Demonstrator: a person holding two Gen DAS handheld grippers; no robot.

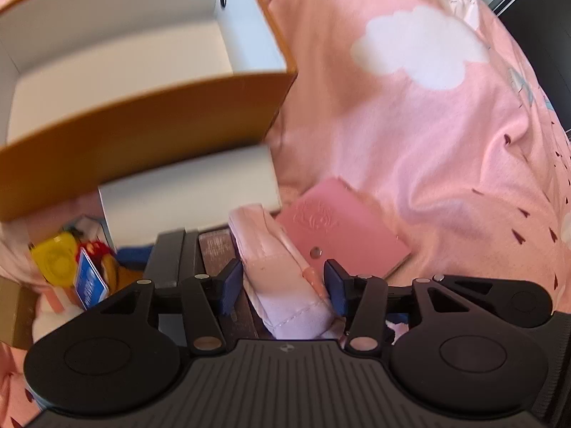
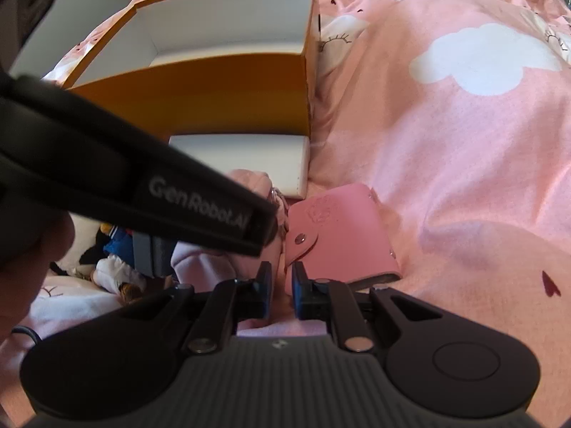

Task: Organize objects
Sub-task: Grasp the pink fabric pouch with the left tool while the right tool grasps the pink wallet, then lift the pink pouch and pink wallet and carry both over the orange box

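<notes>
A soft, pale pink padded fabric pouch with stitched seams [image 1: 285,278] lies on the pink cloud-print bed cover [image 1: 410,114], in front of the open orange cardboard box with a white interior [image 1: 142,132] and just beside a flat pink leatherette card wallet with a snap tab [image 1: 342,235].

The left hand-held gripper [image 1: 282,290] is held apart, astride the pouch; whether its pads press the fabric cannot be told. The right hand-held gripper [image 2: 282,294] is drawn nearly together over pink fabric; a grip on it cannot be confirmed.

The pouch is judged light, limp and compressible, and likely to sag if lifted by one end. A hold across its padded middle, or on the stitched seam, is judged soundest. No fragility is evident.
</notes>
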